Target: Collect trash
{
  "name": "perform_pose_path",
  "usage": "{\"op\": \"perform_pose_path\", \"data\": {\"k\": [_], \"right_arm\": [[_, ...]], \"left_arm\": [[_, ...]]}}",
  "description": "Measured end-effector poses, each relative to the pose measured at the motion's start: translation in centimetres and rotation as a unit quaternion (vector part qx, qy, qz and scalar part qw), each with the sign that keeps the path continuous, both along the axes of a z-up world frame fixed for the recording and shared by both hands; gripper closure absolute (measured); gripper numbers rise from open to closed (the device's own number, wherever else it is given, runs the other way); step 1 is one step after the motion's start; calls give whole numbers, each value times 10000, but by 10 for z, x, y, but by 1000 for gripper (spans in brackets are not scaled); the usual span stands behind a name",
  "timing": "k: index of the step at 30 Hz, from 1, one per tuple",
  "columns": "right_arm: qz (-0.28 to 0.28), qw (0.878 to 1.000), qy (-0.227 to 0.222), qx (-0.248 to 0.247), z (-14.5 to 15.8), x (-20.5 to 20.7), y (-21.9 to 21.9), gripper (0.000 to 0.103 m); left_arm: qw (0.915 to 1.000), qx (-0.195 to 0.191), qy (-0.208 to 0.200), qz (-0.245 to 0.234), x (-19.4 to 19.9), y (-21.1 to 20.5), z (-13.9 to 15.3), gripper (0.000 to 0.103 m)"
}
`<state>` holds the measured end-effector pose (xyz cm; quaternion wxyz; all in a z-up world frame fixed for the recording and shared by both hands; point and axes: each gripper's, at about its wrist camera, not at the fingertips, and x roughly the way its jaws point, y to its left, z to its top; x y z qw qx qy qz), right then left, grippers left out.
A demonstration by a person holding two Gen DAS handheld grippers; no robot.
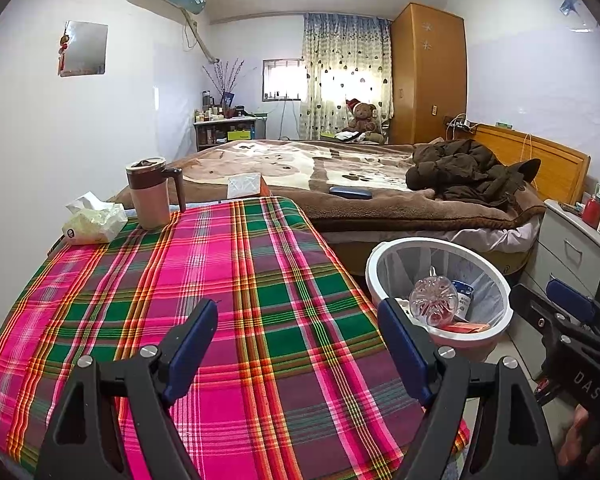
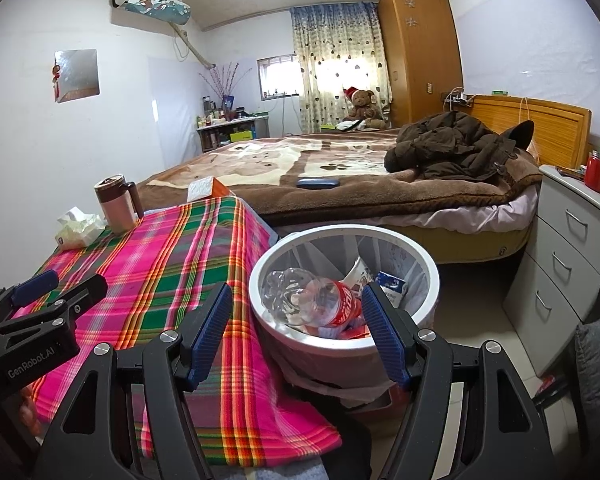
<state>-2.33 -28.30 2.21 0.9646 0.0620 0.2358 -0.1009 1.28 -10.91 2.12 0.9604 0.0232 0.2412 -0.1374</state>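
Observation:
A white trash bin (image 1: 504, 312) (image 2: 260, 300) stands on the floor beside the plaid-covered table (image 1: 228, 280) (image 2: 160, 264). A clear plastic bottle with a red label (image 2: 312, 300) (image 1: 434, 300) lies inside it on top of cartons and paper. My left gripper (image 1: 298, 344) is open and empty above the table's near half. My right gripper (image 2: 296, 328) is open and empty, just above the near rim of the bin. The left gripper also shows in the right wrist view (image 2: 56, 284), and the right gripper in the left wrist view (image 1: 556, 300).
A brown and pink mug (image 1: 150, 192) (image 2: 114, 204) and a tissue pack (image 1: 94, 220) (image 2: 78, 228) stand at the table's far left. A bed (image 1: 340, 176) with a dark jacket (image 1: 468, 172) lies behind. A grey drawer unit (image 2: 572, 248) stands at right.

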Motion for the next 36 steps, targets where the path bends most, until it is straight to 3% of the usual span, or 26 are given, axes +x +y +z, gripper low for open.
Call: {"op": "perform_pose_path", "data": {"k": [36], "right_arm": [[40, 10000, -4, -9, 0, 2, 2, 34]], "left_arm": [[10000, 0, -19, 25, -1, 2, 3, 20]]}}
